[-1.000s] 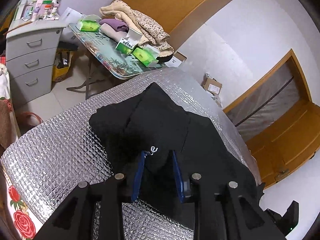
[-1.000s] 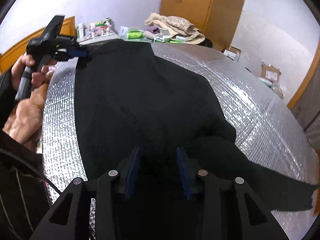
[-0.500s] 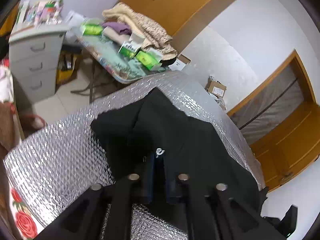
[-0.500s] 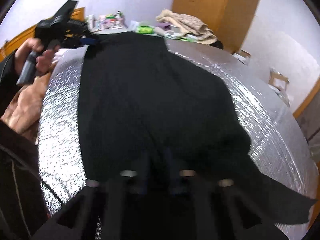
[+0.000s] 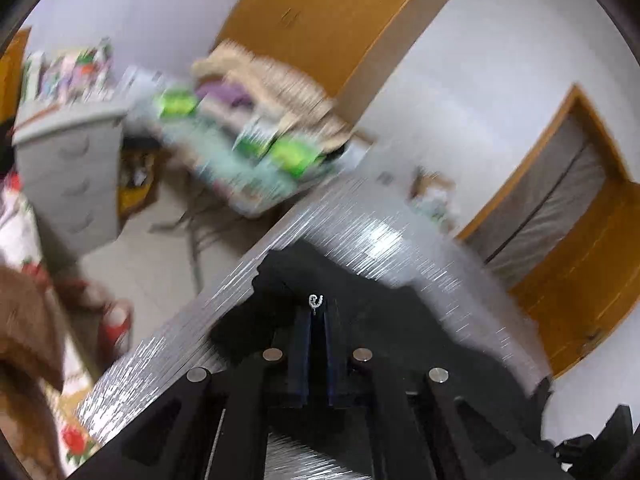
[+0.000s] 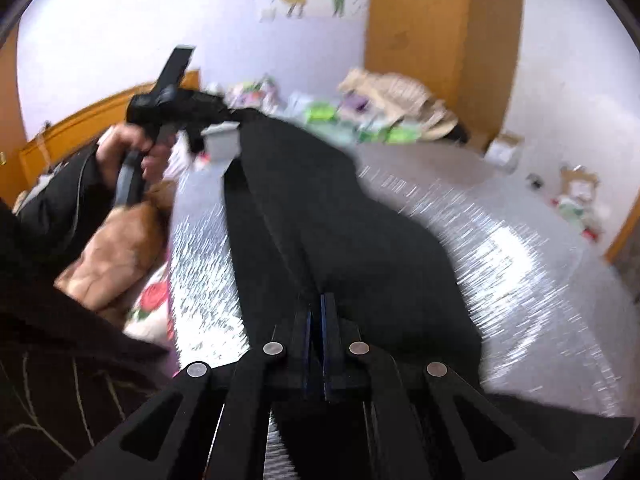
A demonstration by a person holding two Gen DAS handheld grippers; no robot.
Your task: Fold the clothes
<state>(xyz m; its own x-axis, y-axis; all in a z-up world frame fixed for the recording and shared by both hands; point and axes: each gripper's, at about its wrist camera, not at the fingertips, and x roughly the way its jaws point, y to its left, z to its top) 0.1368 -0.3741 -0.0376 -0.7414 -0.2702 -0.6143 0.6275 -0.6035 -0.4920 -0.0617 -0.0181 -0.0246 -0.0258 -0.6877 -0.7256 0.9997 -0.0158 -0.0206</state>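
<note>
**Ana:** Black garment [image 6: 320, 208] is lying along the silver quilted cover [image 6: 500, 248] of the bench, and both grippers are already on it. Which step is the person doing?

**Ben:** The pick-up for a fold, by the look of it. The right hand-held gripper [image 6: 319, 304] is pinching the near edge of the cloth, its blue pads almost together with fabric between them. The left hand-held gripper [image 5: 319, 316] is closing on the far end, beside a small silver charm [image 5: 315, 301]; cloth is sitting between its pads too.

**Ana:** From the right wrist view, is the far end lifting?

**Ben:** It is looking that way: the left hand-held gripper, held in the person's hand [image 6: 128, 148], is drawing the cloth up into a taut ridge running from one grip to the other. The right side of the garment is resting on the cover.

**Ana:** And the next move?

**Ben:** Probably carrying the held edge across to the right, over the part lying flat. That is calling for both grips moving together and keeping the edge stretched, otherwise the middle sags and the fold creases. The pictures are blurred, so how deep each bite is, nobody can tell.
</note>
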